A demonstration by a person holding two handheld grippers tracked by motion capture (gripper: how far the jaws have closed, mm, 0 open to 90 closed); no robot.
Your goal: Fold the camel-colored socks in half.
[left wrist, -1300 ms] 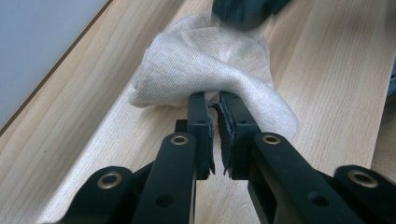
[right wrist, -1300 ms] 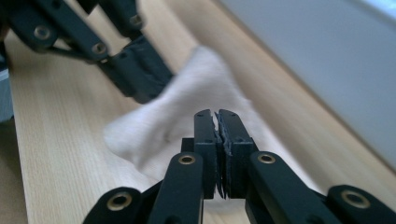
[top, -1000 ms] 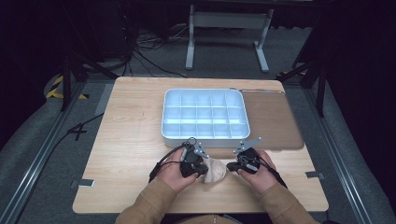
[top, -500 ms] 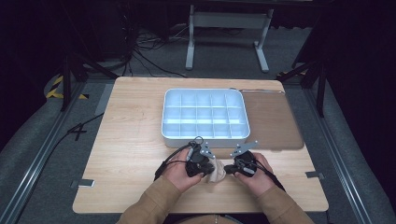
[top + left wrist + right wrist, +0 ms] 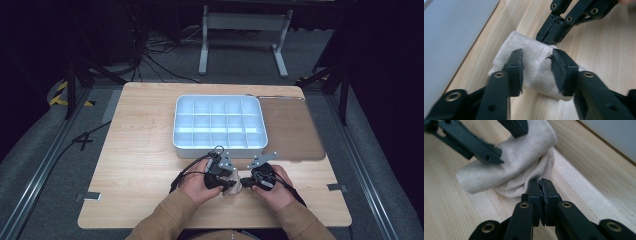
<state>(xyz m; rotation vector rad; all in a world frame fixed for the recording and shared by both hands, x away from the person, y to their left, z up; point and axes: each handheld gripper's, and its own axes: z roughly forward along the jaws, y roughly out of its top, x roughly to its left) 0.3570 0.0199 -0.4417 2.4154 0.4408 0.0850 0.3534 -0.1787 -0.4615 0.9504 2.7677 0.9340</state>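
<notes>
**Rolling up a beige cloth near the tray**

Beige cloth (image 5: 536,67) bunched on the surface (image 5: 140,150), just in front of the white tray (image 5: 220,122). Left gripper (image 5: 536,70) fingers apart, straddling the roll to steady it. Right gripper (image 5: 540,195) fingers pinched shut on a cloth edge, probably for tucking.

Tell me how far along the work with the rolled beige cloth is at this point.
Done: the beige cloth lies bunched into a roll on the table, just in front of the white compartment tray. In hand: the left gripper straddles the roll with jaws apart, and the right gripper is pinched shut at its edge. Left: the tray's compartments look empty, so the cloth probably goes in next.
</notes>
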